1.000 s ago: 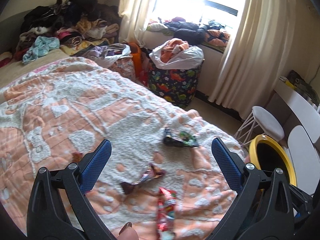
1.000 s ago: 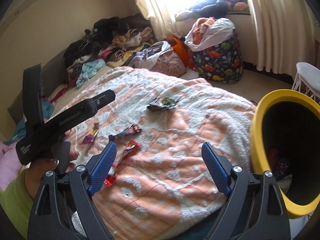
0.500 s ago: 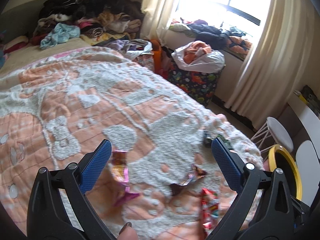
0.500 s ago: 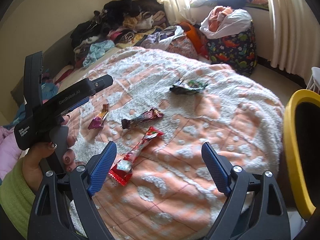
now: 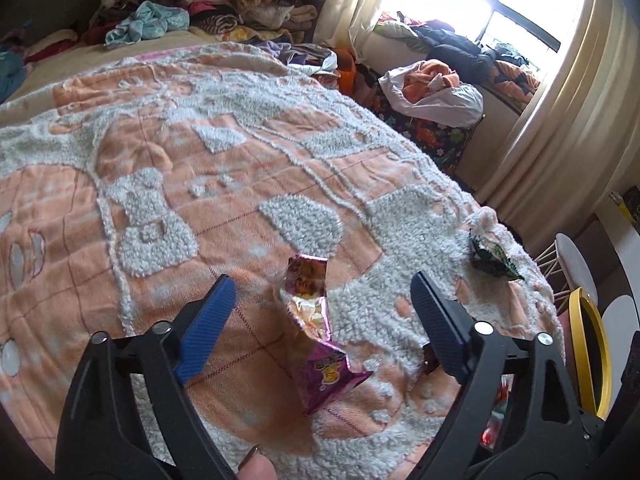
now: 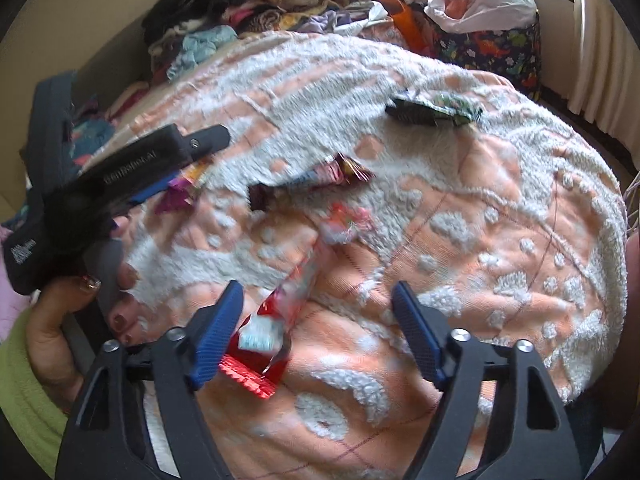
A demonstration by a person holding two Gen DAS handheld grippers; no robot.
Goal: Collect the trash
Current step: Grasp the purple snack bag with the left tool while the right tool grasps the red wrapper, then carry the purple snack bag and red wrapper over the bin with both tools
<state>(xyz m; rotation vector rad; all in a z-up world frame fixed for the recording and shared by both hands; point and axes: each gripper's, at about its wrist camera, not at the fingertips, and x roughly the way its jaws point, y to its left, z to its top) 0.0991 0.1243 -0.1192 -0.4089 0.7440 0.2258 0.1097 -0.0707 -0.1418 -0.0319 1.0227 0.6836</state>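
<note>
Purple wrapper [image 5: 320, 332] lies between the left tongs [image 5: 320, 320], which are closing without touching it. Right tongs [image 6: 318, 328] are closing too, unclenched, a red wrapper [image 6: 280, 320] between them.

1. Your bed's blanket [image 5: 168, 148] is soft cloth: smooth matt peach weave with raised, fuzzy white tufting.
2. The purple wrapper [image 5: 320, 344] between your left gripper's [image 5: 320, 312] closing jaws is crinkled foil, shiny silver inside and glossy outside.
3. The red wrapper [image 6: 280, 312] between your right gripper's [image 6: 318, 320] closing jaws is glossy plastic film.
4. The dark green wrapper [image 6: 434, 110] looks like crumpled, shiny film.
5. Your gripper frames are matt black plastic with bright metal pins; the blue pads [image 6: 218, 332] look finely textured.
6. The yellow bin [image 5: 592, 344] has a smooth, slightly glossy rim.
7. The curtain [image 5: 560, 116] is matt pleated cloth.
</note>
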